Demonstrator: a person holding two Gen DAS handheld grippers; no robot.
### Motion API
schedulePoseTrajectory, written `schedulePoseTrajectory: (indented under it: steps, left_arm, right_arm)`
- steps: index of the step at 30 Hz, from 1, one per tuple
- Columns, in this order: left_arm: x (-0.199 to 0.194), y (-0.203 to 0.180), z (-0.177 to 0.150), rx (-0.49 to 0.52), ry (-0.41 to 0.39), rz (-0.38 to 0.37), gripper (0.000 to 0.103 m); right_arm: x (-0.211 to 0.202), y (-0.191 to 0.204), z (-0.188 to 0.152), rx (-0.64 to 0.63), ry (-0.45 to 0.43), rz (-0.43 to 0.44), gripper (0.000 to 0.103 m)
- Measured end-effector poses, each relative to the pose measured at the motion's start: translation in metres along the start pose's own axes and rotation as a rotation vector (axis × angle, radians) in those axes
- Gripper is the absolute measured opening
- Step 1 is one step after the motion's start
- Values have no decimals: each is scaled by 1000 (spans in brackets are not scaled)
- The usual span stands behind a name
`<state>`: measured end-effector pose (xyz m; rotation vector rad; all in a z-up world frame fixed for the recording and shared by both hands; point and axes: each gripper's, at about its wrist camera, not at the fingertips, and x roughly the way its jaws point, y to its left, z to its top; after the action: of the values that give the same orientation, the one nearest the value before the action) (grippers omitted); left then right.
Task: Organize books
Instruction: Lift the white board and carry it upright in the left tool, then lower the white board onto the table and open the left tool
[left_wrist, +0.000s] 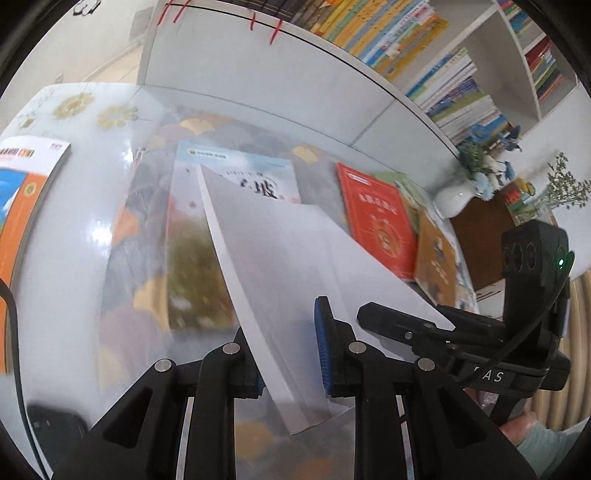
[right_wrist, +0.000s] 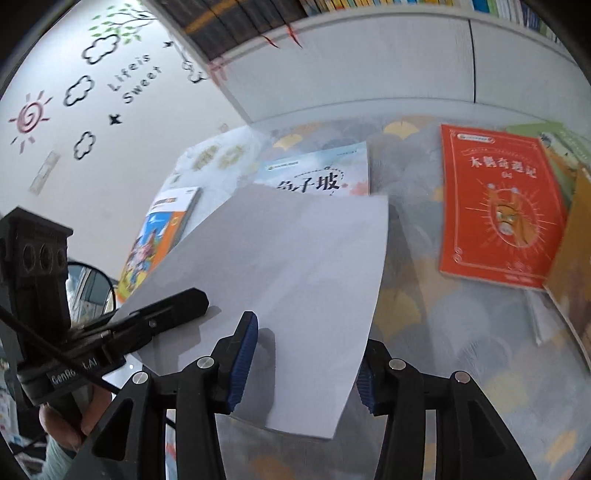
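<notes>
- We hold the thin white flat book (left_wrist: 295, 266) tilted up with both tools.
- Our left gripper (left_wrist: 291, 354) and right gripper (right_wrist: 303, 365) each pinch an edge of it.

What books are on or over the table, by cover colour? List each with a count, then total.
Plain white book: 1
Pale blue-and-white book: 1
Red book: 1
Green book: 1
Ochre book: 1
Orange-and-blue book: 1
Total: 6
</notes>
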<state>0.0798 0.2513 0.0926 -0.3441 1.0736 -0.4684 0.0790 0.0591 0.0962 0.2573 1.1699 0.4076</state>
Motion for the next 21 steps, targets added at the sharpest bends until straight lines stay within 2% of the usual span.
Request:
schedulePoseTrajectory:
  steps: [5, 10, 14, 17, 21]
  left_arm:
    - [19, 27, 21, -68, 12, -15, 28]
    - [33, 52, 24, -132, 40, 43, 35]
    - [38, 67, 16, -158, 78, 138, 32]
    - [37, 72, 9, -175, 84, 115, 33]
    - [39, 64, 2, -150, 95, 169, 33]
  right_arm:
    - [27, -2, 28, 37, 6, -18, 47]
    - [51, -4, 42, 38, 41, -35, 47]
    - [70, -10, 42, 50, 75, -65, 47]
    - [81, -22, 42, 95, 98, -67, 47]
    - [82, -17, 45, 85, 83, -85, 47]
